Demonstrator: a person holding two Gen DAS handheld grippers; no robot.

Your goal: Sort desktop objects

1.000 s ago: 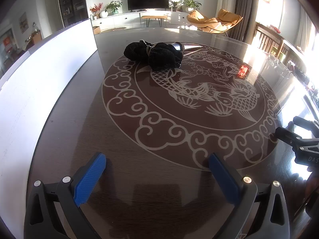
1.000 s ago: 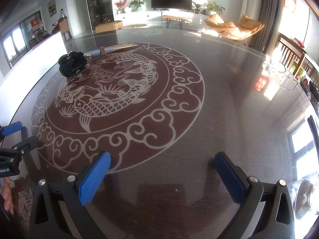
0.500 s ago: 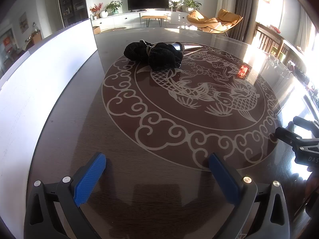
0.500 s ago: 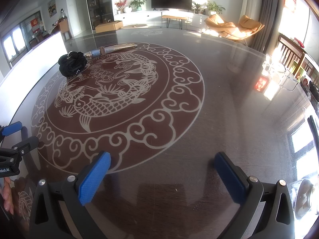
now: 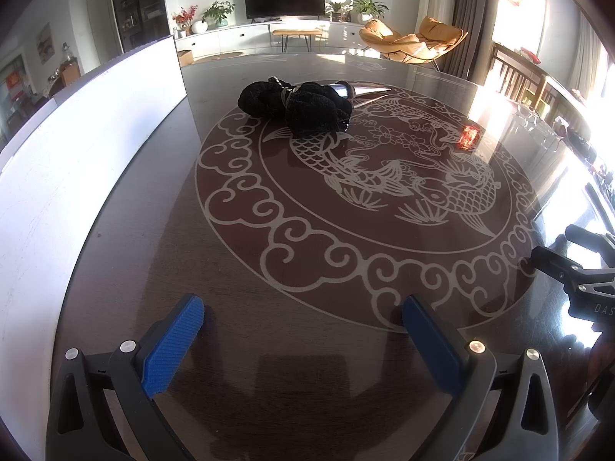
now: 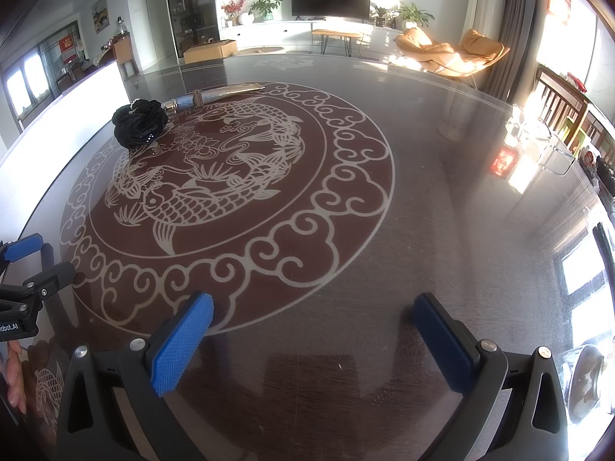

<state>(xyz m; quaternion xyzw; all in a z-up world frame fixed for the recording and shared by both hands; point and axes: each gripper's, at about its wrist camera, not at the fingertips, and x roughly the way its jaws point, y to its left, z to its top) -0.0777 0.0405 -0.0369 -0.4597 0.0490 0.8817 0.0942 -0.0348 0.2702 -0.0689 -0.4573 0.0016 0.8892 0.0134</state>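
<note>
A black bundle of cloth or cord [image 5: 298, 109] [image 6: 140, 123] lies at the far side of the dark glass table [image 5: 307, 365] [image 6: 461, 230] with its fish pattern. A silvery horn-shaped object [image 5: 355, 90] [image 6: 215, 96] lies right behind the bundle, touching it. My left gripper [image 5: 303, 319] stands open near the table's near edge, with nothing between its blue pads. My right gripper [image 6: 313, 315] is open too and empty, and it shows at the right edge of the left wrist view [image 5: 576, 265]. The left gripper appears at the left edge of the right wrist view [image 6: 27, 265].
A long white board [image 5: 77, 146] [image 6: 69, 100] stands upright along the table's left side. A clear glass container [image 6: 538, 146] sits at the right edge in sunlight. A hand [image 6: 15, 376] shows at lower left. Beyond the table is a living room with a TV and orange chairs.
</note>
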